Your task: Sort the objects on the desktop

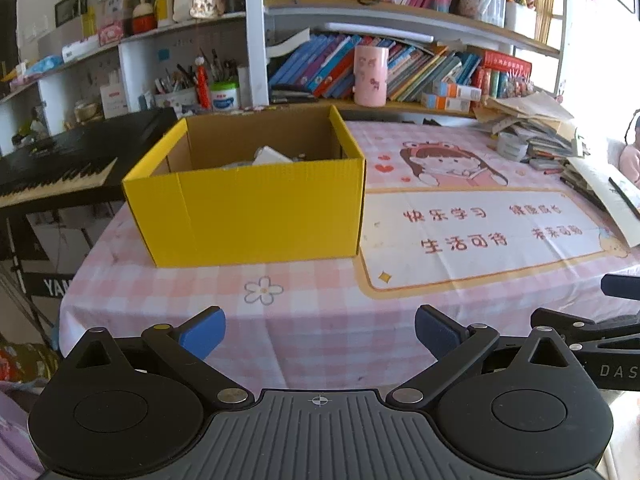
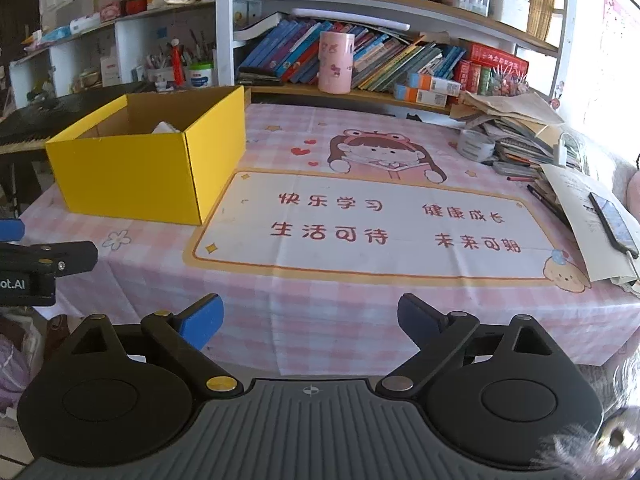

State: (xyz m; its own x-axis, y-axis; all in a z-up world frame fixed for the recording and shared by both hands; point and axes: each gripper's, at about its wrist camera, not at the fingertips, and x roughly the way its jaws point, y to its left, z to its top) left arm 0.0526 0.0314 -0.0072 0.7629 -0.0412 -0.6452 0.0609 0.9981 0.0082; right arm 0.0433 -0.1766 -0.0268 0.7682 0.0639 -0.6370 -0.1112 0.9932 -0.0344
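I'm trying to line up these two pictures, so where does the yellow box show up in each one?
Left wrist view: the yellow box sits centre-left, straight ahead on the tablecloth.
Right wrist view: the yellow box is at upper left.
Shared landmark: the pink cup on the shelf behind.

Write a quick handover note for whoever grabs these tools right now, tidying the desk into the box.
Left tool: open, empty, near the desk's front edge.
Right tool: open, empty, also at the front edge.
Yellow box: on the desk's left side, with some items already inside, hard to identify.
Middle of the tablecloth: nothing loose.
Left: tape roll, pens and the paper pile at the right edge, if those count.
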